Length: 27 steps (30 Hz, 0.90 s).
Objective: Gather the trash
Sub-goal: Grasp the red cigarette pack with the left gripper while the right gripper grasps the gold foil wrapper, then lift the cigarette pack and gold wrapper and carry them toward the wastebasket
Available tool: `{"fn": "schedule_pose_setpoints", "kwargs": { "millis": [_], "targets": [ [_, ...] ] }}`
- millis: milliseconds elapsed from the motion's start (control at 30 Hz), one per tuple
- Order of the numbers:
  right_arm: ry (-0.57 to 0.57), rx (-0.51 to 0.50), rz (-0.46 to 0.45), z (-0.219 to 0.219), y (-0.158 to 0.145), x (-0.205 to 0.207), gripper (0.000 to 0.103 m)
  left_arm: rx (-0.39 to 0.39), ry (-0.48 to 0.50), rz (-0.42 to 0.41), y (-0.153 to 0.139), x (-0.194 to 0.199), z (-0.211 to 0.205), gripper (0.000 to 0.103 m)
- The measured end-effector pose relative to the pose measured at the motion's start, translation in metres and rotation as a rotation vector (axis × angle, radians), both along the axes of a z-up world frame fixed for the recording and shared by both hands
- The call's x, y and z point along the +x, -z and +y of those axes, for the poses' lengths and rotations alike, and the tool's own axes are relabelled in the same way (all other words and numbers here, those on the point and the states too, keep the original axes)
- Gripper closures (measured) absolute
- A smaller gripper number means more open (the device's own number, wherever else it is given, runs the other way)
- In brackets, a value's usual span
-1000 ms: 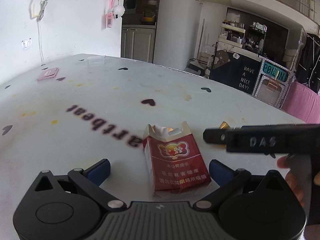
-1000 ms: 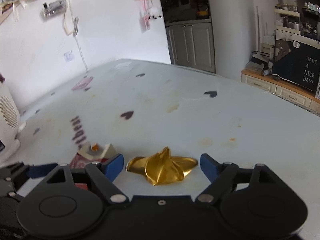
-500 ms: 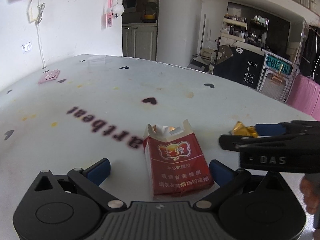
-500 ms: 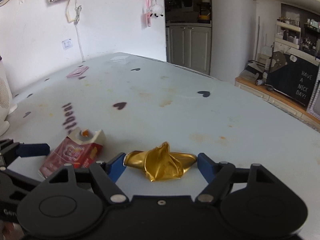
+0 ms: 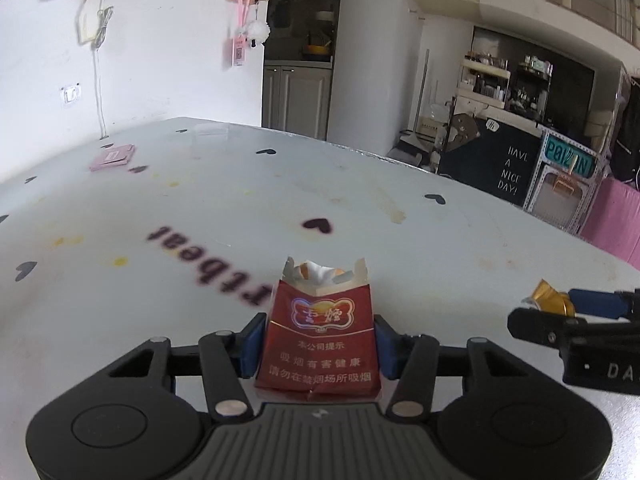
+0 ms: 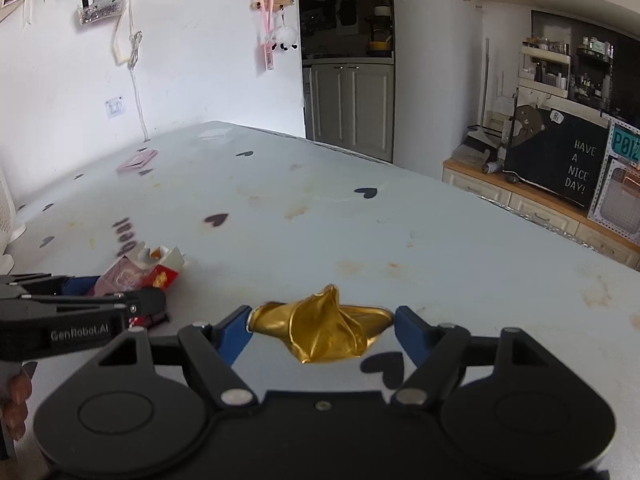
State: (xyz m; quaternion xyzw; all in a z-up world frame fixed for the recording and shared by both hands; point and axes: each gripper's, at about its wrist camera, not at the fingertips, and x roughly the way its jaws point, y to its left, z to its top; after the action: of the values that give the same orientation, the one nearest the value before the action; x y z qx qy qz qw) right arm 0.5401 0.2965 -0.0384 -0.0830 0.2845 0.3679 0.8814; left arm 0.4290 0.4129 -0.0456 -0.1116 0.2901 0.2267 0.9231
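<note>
1. Left wrist view: pale heart-printed surface [image 5: 400, 184] under a white wall; left hand-held gripper [image 5: 318, 346] clamped on the red cigarette pack [image 5: 320, 340], blue pads [image 5: 253, 345] against both sides, jaws just closed from wide apart a second ago. At right edge, right hand-held gripper [image 5: 560, 308] with gold wrapper [image 5: 550, 300].
2. Right wrist view: right hand-held gripper [image 6: 322, 330] shut on the crumpled gold wrapper [image 6: 324, 330], held above the surface [image 6: 440, 232], shifted sideways since earlier. Only here: pack's torn open top [image 6: 154, 258], fingers [image 6: 16, 400] at lower left.

Likely a home: kitchen cabinets [image 6: 352, 108] behind a heart-print table [image 6: 400, 232].
</note>
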Motion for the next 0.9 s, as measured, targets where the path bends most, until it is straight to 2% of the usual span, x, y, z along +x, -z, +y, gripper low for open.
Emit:
{"fn": "schedule_pose_setpoints", "kwargs": {
  "millis": [167,333,433,700,900],
  "targets": [
    [0.005,0.000,-0.020,-0.007,-0.008,-0.008,0.026,-0.015,0.019,-0.018,-0.002,-0.002,-0.001,0.050],
    [0.032,0.008,-0.025,-0.025,-0.018,-0.016,0.026,0.016,0.051,-0.038,-0.007,-0.006,-0.014,0.050],
    [0.057,-0.007,-0.022,-0.043,-0.025,-0.023,0.025,0.038,0.035,-0.046,-0.011,-0.014,-0.021,0.050],
    [0.116,0.004,-0.041,-0.101,-0.053,-0.054,0.025,-0.004,0.017,-0.015,-0.010,-0.051,-0.051,0.050],
    [0.143,0.039,-0.033,-0.136,-0.070,-0.088,0.025,0.022,0.054,-0.026,-0.037,-0.085,-0.087,0.050]
  ]
}}
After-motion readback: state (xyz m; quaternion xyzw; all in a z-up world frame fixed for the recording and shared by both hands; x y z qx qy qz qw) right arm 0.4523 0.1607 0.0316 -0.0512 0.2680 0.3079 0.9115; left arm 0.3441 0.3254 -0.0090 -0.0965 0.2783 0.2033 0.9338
